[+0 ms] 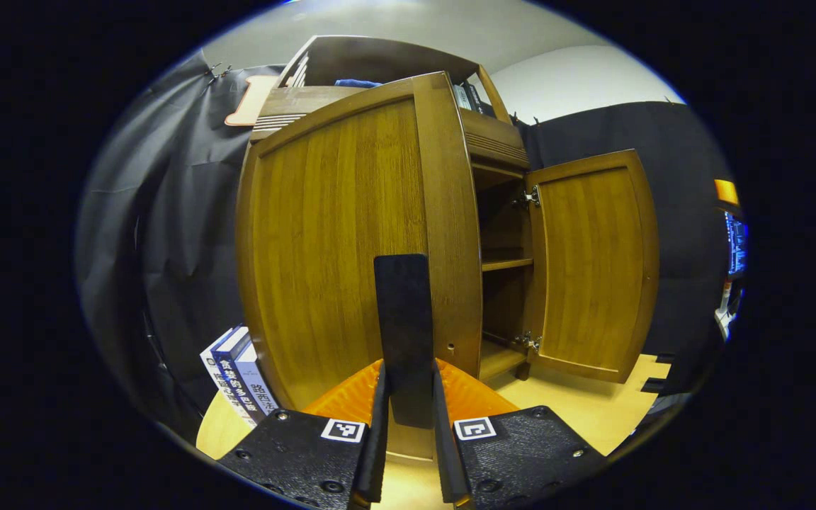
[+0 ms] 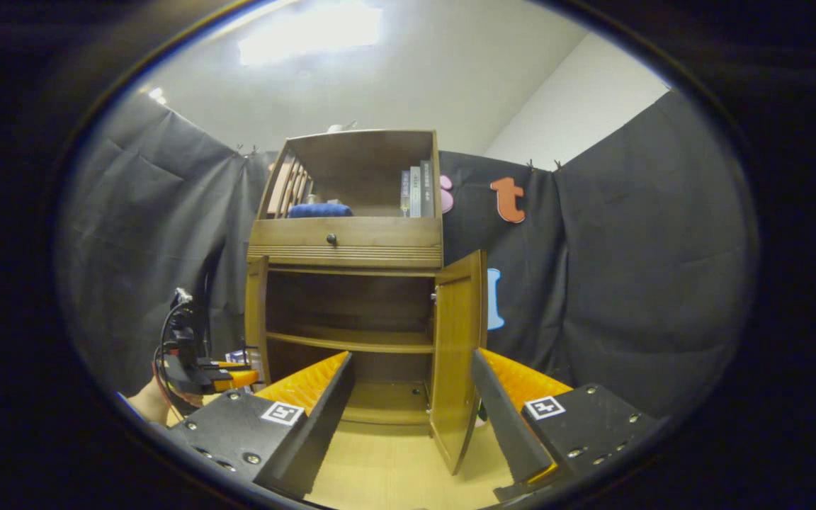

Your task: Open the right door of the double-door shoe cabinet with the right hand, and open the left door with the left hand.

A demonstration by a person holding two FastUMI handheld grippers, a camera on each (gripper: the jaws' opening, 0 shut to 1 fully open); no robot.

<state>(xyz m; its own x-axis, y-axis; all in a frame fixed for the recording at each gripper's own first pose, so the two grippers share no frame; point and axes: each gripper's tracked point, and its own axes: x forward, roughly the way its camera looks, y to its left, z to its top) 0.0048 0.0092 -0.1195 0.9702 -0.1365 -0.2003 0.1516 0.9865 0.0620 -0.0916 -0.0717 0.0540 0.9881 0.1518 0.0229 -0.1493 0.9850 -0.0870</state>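
Observation:
The wooden shoe cabinet (image 2: pixel 380 244) stands with both lower doors swung out. In the left gripper view the left door (image 1: pixel 337 241) looms close, and my left gripper (image 1: pixel 408 365) is shut on a dark flat handle (image 1: pixel 401 304) at its free edge. Beyond it the right door (image 1: pixel 592 262) hangs wide open. In the right gripper view my right gripper (image 2: pixel 411 354) is open and holds nothing, a short way in front of the right door (image 2: pixel 454 354). The left door (image 2: pixel 256 319) appears edge-on, with the left gripper (image 2: pixel 199 375) and a hand (image 2: pixel 142 404) beside it.
Inside are bare shelves (image 2: pixel 351 341). A drawer with a knob (image 2: pixel 331 239) and an upper shelf with books (image 2: pixel 416 191) sit above. More books (image 1: pixel 238 375) lean left of the cabinet. Light wooden floor (image 2: pixel 394 460) lies in front. Black cloth surrounds the booth.

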